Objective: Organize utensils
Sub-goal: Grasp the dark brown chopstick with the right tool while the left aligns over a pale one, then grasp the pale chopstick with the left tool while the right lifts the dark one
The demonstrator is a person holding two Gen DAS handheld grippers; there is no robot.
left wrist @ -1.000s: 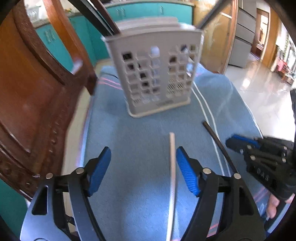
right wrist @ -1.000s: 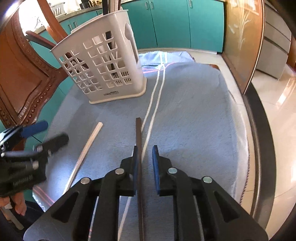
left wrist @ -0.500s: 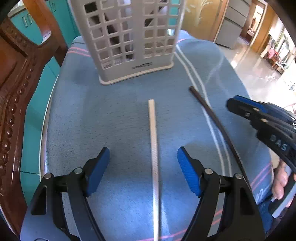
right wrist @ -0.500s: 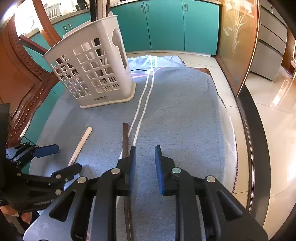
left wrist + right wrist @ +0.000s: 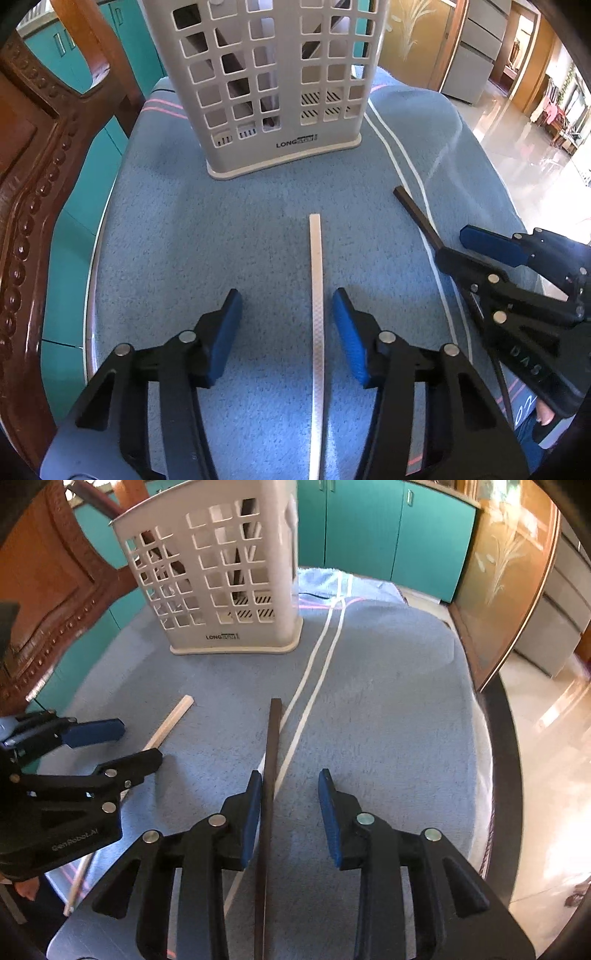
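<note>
A white chopstick (image 5: pixel 317 295) lies on the blue towel (image 5: pixel 184 240), pointing at the white slotted utensil basket (image 5: pixel 280 92). My left gripper (image 5: pixel 286 325) straddles it with its jaws closing; the stick is nearer the right pad and neither pad touches it. A dark chopstick (image 5: pixel 273 738) lies between the jaws of my right gripper (image 5: pixel 290 794), close against the left pad, while those jaws are opening. The basket (image 5: pixel 221 590) holds dark sticks. The left gripper (image 5: pixel 142 741) also shows in the right wrist view, over the white chopstick (image 5: pixel 173 716).
A carved wooden chair (image 5: pixel 33 184) stands close at the left of the table. Teal cabinets (image 5: pixel 388 535) are behind it. The towel (image 5: pixel 388 701) has white stripes, and its rounded edge drops off to the right above a shiny floor (image 5: pixel 546 720).
The left gripper came down over the white chopstick and narrowed its jaws. The right gripper's jaws spread apart from the dark chopstick, which stays on the towel.
</note>
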